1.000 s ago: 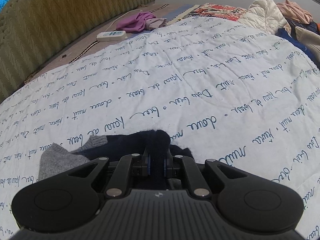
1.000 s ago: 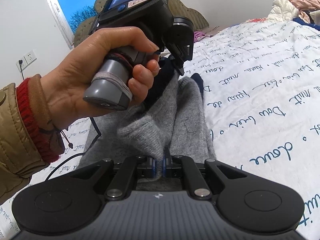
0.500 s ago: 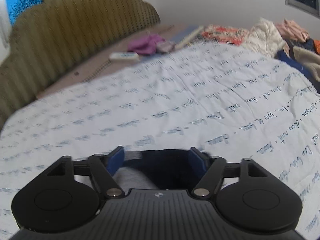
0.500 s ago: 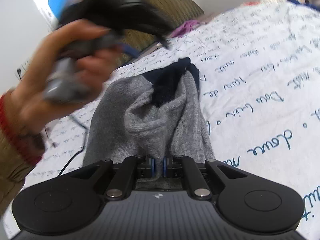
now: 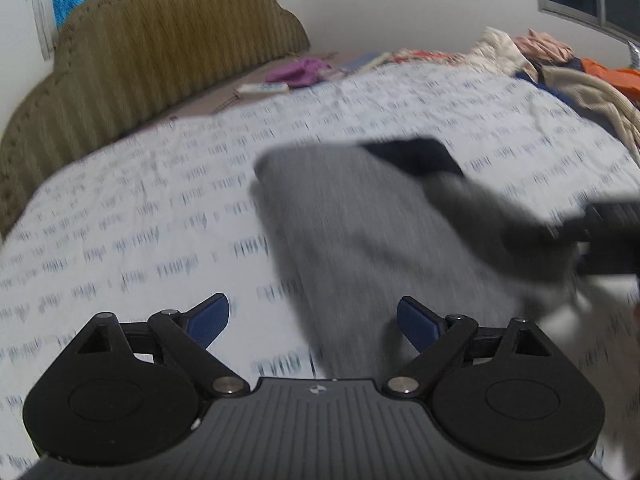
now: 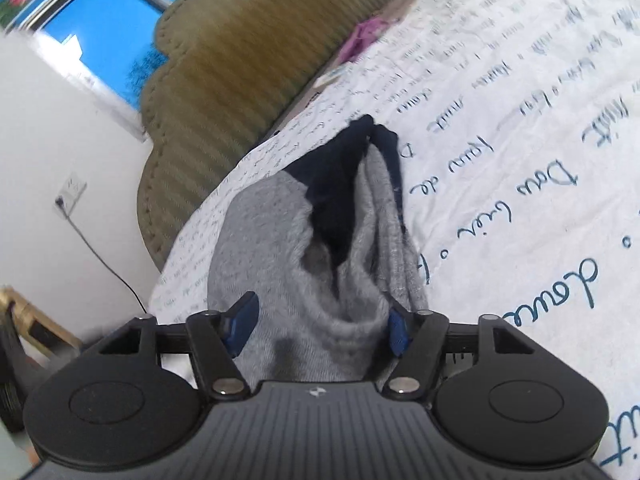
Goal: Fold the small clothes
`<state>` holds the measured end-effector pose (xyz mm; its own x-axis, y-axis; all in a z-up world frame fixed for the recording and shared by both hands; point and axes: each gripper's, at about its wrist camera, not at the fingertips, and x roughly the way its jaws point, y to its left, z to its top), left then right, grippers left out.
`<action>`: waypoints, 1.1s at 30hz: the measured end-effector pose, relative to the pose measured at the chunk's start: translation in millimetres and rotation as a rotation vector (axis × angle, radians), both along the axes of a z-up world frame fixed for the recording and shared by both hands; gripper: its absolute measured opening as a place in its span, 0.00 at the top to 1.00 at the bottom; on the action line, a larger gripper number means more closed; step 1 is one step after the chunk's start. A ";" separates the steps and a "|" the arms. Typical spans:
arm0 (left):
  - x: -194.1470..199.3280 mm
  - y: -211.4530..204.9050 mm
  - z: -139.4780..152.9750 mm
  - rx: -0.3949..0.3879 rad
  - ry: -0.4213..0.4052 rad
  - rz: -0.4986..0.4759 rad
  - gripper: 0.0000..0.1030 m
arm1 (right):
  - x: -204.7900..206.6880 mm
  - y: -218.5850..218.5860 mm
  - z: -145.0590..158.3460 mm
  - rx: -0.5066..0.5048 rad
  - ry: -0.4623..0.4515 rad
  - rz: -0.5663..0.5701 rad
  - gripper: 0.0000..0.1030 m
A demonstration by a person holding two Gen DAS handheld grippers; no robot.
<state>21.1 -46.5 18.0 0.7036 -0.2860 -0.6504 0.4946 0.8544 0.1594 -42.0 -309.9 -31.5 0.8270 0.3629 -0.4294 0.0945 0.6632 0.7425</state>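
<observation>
Released by both: left gripper [image 5: 312, 320] spread wide, pulled back; right gripper [image 6: 318, 326] parted around grey sock [image 6: 320, 300], lower centre.

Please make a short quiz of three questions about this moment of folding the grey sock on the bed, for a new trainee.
1. True or false: the left gripper is open.
2. Which colour is the far end of the sock? A) red B) dark navy C) yellow
3. Fill in: the sock lies on a white bedcover printed with blue ____.

Key: 1. True. 2. B. 3. handwriting. Note also that the right gripper is open, with the grey cloth between its spread fingers.
</observation>
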 end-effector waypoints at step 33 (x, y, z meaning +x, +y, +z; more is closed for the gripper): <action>18.0 27.2 -6.0 -0.005 0.059 0.121 0.09 | -15.7 -10.7 -6.3 -0.068 0.125 -0.005 0.91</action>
<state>39.2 -19.3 11.9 0.6938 -0.2042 -0.6906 0.3959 0.9092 0.1289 -57.7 -320.7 -37.8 0.7672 0.3254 -0.5527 0.1868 0.7110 0.6779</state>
